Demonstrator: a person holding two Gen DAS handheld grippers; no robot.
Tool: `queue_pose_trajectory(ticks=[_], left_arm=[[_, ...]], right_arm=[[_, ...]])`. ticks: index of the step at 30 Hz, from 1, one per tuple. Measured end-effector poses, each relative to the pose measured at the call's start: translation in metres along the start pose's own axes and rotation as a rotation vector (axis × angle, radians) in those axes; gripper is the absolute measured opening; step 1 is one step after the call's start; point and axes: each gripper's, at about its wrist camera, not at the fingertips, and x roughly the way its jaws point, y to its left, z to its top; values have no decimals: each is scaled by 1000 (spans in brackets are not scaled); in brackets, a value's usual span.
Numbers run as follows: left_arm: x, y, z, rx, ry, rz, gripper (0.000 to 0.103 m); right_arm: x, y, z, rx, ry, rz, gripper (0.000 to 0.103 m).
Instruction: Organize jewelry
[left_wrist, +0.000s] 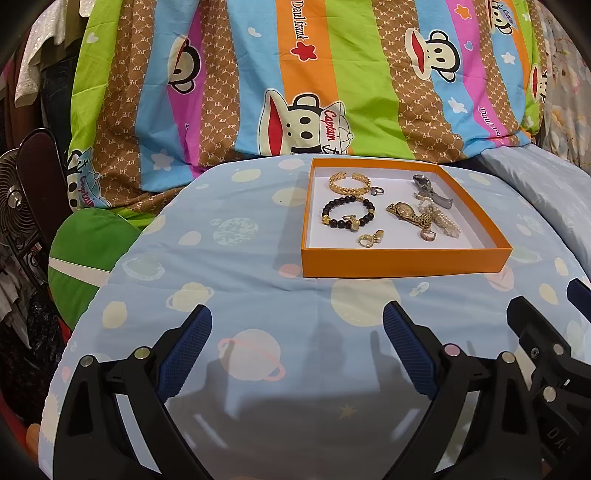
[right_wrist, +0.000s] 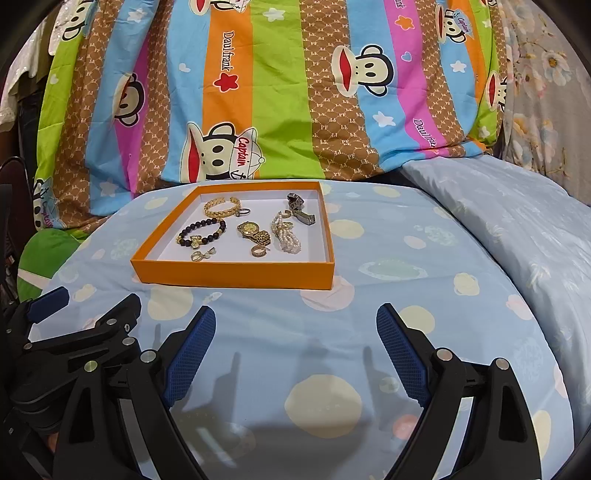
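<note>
An orange tray (left_wrist: 404, 260) with a white floor is sitting on a pale blue bedspread (left_wrist: 258, 258) printed with planets, and every place below is given from that tray. Behind its far wall, a striped cartoon-monkey quilt (left_wrist: 332, 74) is rising like a backdrop.

All the jewelry visible is lying inside the tray. At the far left corner a gold cuff bracelet (left_wrist: 349, 183) is resting, with a small silver ring (left_wrist: 376, 191) just beside it. In front of the cuff, a black bead bracelet (left_wrist: 347, 214) is lying in a loop. Near the front wall, small gold earrings (left_wrist: 371, 237) are sitting together. At the tray's middle a gold watch (left_wrist: 404, 211) is lying, touching a pile of pearl strands (left_wrist: 443, 221) to its right; a gold ring (left_wrist: 427, 234) is sitting in front of them. At the far right corner a dark metal piece (left_wrist: 430, 190) is lying; what it is cannot be told.

In front of the tray's near wall, well short of it, the left gripper (left_wrist: 297, 352) and the right gripper (right_wrist: 295, 350) are hovering side by side above the bedspread. Both are gaping wide, blue pads apart, holding nothing, probably keeping clear so the tray stays in full view.

The pieces are lying mostly apart, which would suit a finished sorting, yet the watch and pearls are tangled close, which would equally suit a jumble awaiting sorting.
</note>
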Motion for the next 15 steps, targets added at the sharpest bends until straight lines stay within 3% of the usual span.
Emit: queue_pose_trajectory(ticks=[15], left_arm=[[1, -1, 0, 4, 3, 13, 92]], right_arm=[[-2, -3, 2, -4, -3, 0, 87]])
